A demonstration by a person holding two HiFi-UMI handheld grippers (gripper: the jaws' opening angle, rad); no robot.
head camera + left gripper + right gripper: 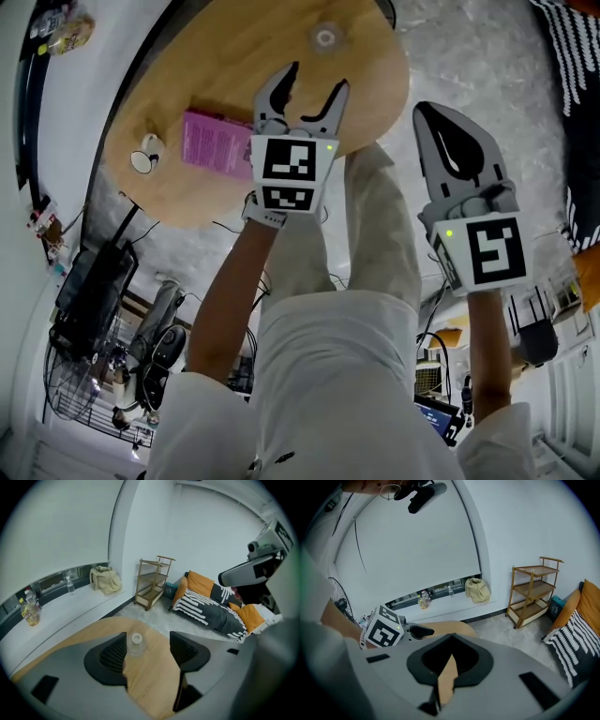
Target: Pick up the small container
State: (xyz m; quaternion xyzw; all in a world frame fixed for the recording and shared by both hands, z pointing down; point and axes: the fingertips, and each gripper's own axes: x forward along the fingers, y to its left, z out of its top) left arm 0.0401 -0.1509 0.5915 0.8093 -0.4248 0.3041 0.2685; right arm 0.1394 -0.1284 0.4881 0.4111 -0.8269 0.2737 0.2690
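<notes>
The clear container point(325, 37) ahead of the grey left hand-held gripper point(317, 80) stands on a tan bench point(216, 66); a pink box point(217, 142) lies to its left.

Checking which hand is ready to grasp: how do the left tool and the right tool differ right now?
The left tool has its jaws apart; the right tool has them closed together. The left tool is over the wooden table, with the small container lined up ahead between its jaws, untouched; the right tool is off the table's edge. Both are empty.
</notes>
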